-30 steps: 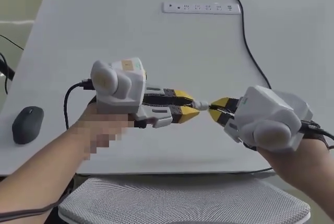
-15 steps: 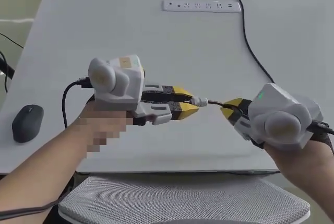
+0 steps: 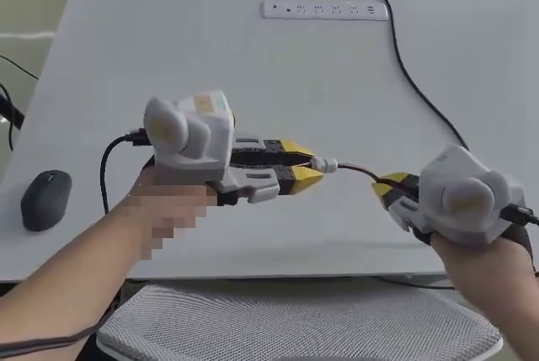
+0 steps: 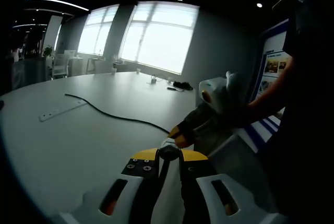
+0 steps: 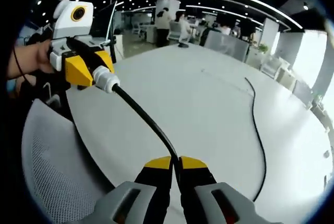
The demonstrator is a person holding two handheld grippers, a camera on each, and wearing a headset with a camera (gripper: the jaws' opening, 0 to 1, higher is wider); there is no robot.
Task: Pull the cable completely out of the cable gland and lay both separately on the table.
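A white cable gland (image 3: 323, 164) (image 5: 106, 82) (image 4: 169, 149) is clamped between the yellow tips of my left gripper (image 3: 313, 169) (image 4: 168, 157), held above the table's near edge. A black cable (image 3: 358, 172) (image 5: 147, 121) runs out of the gland toward the right. My right gripper (image 3: 386, 184) (image 5: 176, 163) is shut on that cable, a short way right of the gland. In the right gripper view the cable stretches from my closed jaws up and left to the gland. The left gripper (image 5: 83, 67) shows there at upper left.
A white power strip (image 3: 325, 11) lies at the far side of the white table (image 3: 210, 58), its black cord (image 3: 404, 75) trailing toward the near right edge. A dark mouse (image 3: 44, 199) sits at the near left. A grey mesh chair (image 3: 286, 323) is below the table edge.
My right gripper has moved right and slightly down, away from the left one. A length of black cable now shows between the gland and the right jaws, where they were almost touching.
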